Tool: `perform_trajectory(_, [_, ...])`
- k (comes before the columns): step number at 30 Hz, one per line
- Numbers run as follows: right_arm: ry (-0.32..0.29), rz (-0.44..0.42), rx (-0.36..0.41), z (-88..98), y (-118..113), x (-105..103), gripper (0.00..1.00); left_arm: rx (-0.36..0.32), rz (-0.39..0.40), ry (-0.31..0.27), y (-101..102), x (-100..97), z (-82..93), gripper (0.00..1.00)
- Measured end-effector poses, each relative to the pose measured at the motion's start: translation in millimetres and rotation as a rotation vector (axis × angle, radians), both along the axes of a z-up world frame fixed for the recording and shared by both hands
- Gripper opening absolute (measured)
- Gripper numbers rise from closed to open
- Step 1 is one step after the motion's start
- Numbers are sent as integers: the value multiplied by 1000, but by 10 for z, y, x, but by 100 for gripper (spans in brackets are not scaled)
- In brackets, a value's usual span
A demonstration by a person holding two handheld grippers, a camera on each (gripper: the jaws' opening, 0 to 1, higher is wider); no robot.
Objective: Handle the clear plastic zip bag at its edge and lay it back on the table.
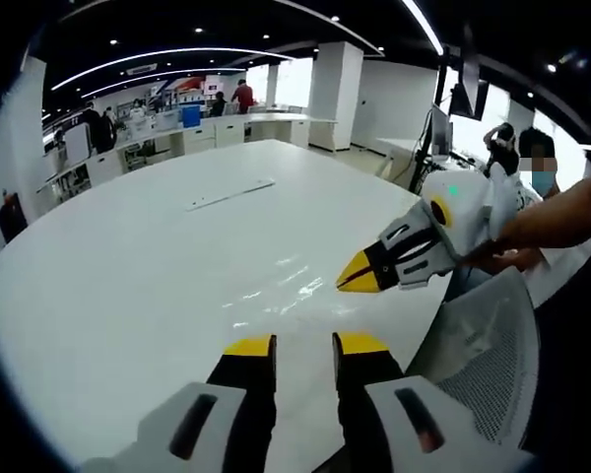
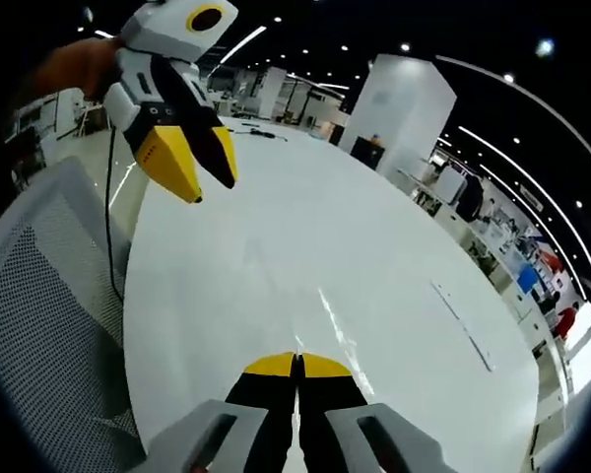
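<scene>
Fingertips first: my left gripper (image 1: pixel 305 347) has its yellow-tipped jaws standing apart with a plain gap between them and nothing in it. My right gripper (image 2: pixel 297 367) has its jaws pressed together, tip to tip; I can make out no film or edge pinched between them, though anything that thin and clear would be hard to see.

In the left gripper view the right gripper (image 1: pixel 394 258) comes in from the right, nose pointed down toward the table (image 1: pixel 128 286), a person's hand (image 1: pixel 507 258) behind it on the grip. In the right gripper view the left gripper (image 2: pixel 182 148) hangs above the near edge of the table (image 2: pixel 374 256), jaws parted.

The clear plastic zip bag (image 1: pixel 276 286): I judge it to be the faint glossy patch lying flat on the table just ahead of the left jaws, near the near edge. Outline is too weak for me to be sure.

Step in hand, as I judge it: both grippers are off the surface, bag apparently down, so either the lay-down is done or the pick at the edge is not yet begun. Next move calls for finding the bag's rim against white and coming in low and flat.

A mesh chair back (image 1: pixel 488 345) sits off the near edge.
</scene>
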State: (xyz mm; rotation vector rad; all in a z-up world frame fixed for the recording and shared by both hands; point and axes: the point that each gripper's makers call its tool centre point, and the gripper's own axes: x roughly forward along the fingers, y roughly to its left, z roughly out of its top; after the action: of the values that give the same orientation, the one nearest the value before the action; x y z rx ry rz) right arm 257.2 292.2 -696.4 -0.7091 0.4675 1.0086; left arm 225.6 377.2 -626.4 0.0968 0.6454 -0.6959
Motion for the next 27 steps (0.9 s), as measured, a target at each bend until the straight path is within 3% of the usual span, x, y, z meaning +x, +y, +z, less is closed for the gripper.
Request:
perform_trajectory(6, [-9, 14, -19, -96, 15, 46, 0, 0, -9, -1, 4, -9, -6, 22])
perform_trajectory(11, [55, -46, 4, -172, 25, 97, 0, 9, -10, 1, 21, -24, -22, 22])
perform_trajectory(15, [62, -50, 8, -191, 71, 91, 0, 17, -11, 6, 38, -38, -42, 21])
perform_trajectory(21, [81, -8, -40, -421, 120, 46, 0, 21, -14, 15, 55, -53, -89, 21])
perform_trajectory(27, [41, 48, -87, -521, 124, 38, 0, 30, -13, 24, 100, -79, -131, 22])
